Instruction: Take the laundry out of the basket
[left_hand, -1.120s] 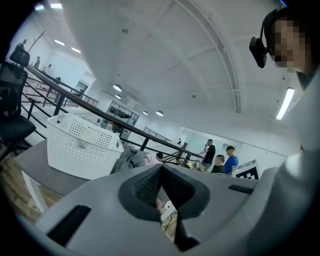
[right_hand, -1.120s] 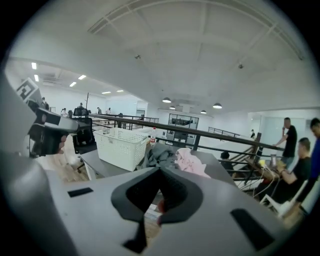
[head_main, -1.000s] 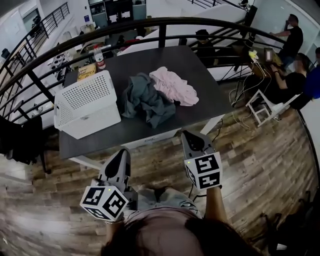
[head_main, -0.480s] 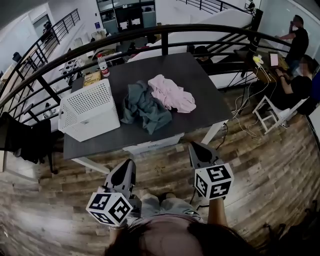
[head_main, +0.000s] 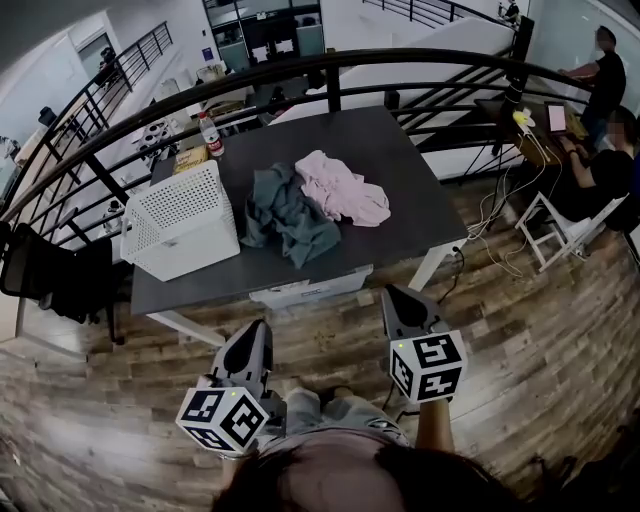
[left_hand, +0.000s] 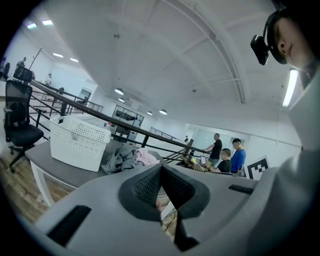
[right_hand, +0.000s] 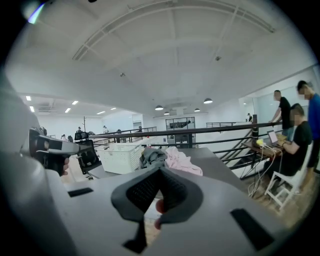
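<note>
Left gripper (head_main: 257, 328) and right gripper (head_main: 396, 295): jaws together, empty, off the table's (head_main: 410, 160) 6 o'clock edge. Grey garment (head_main: 285, 212) and pink garment (head_main: 345, 190) lie on the table, at 3 o'clock of the white perforated basket (head_main: 180, 222).

basket (head_main: 178, 215): perforated white plastic | laundry (head_main: 300, 200): soft cloth | table (head_main: 400, 170): matt

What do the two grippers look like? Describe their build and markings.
The left gripper and right gripper are grey, tapering wedges; their jaws carry dark ribbed pads. Each ends in a white cube with black square markers and a green light.
</note>
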